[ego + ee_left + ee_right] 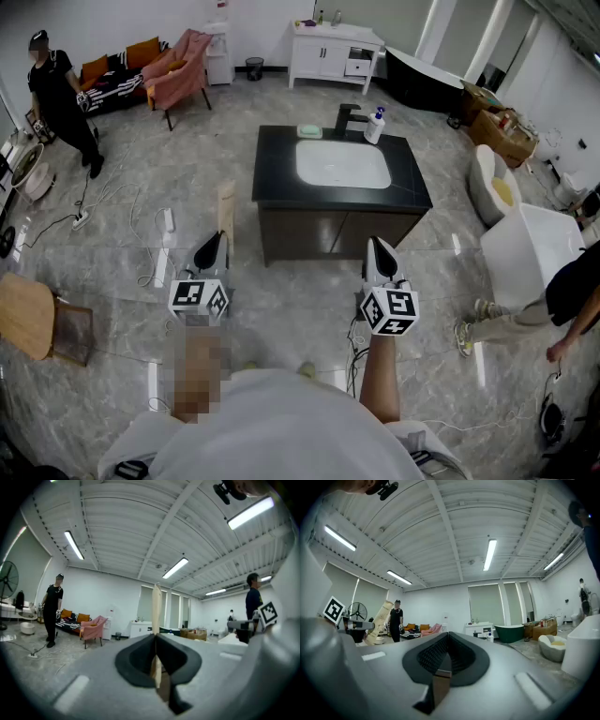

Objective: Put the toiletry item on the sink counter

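A flat beige toiletry tube (226,210) stands upright in my left gripper (214,246), which is shut on its lower end. In the left gripper view the tube (156,611) shows edge-on, pinched between the closed jaws. From the right gripper view the same tube (380,622) appears at the left. My right gripper (378,248) is shut with nothing in it. Both grippers hang over the floor in front of the black sink counter (274,178) with its white basin (342,164).
On the counter stand a black faucet (349,119), a pump bottle (375,125) and a green soap dish (309,131). A person in black (56,94) stands far left, another person (562,300) at right. Cables (112,202) cross the floor; a white tub (534,246) sits right.
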A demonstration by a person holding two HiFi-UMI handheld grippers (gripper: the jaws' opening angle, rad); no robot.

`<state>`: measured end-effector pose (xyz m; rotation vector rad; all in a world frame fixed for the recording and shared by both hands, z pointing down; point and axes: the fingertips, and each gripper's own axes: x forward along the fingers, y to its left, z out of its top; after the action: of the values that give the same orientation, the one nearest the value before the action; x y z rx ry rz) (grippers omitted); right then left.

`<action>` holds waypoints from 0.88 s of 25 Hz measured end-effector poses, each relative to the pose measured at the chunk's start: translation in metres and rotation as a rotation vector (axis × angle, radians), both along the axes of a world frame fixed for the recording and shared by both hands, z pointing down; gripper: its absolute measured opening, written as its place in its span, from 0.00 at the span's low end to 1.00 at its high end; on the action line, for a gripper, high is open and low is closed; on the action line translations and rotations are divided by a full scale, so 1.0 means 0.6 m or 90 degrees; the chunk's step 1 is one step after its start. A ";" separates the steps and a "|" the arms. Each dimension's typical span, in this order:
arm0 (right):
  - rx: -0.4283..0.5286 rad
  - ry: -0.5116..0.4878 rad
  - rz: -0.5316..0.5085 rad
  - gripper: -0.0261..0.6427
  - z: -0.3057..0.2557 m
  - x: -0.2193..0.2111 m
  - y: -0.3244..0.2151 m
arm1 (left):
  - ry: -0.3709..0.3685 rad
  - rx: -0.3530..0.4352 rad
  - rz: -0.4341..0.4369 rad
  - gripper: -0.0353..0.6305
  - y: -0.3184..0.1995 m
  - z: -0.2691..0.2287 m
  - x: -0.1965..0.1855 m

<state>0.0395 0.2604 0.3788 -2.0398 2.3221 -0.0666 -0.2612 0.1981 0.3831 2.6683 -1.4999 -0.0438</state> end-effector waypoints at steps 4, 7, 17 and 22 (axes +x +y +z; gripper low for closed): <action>0.002 0.001 -0.001 0.04 0.003 0.008 0.008 | 0.000 0.003 0.000 0.05 0.011 0.001 0.008; 0.004 0.003 -0.002 0.04 0.001 0.016 0.009 | 0.000 0.004 -0.004 0.05 0.013 -0.001 0.015; 0.016 0.004 0.012 0.04 -0.004 0.063 0.027 | 0.001 -0.008 -0.005 0.05 0.028 0.005 0.058; 0.017 0.005 0.010 0.04 0.000 0.109 0.039 | -0.006 -0.010 -0.004 0.05 0.039 0.005 0.107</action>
<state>0.1049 0.2839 0.3786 -2.0498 2.2976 -0.0279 -0.1972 0.2216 0.3863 2.6549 -1.5051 -0.0190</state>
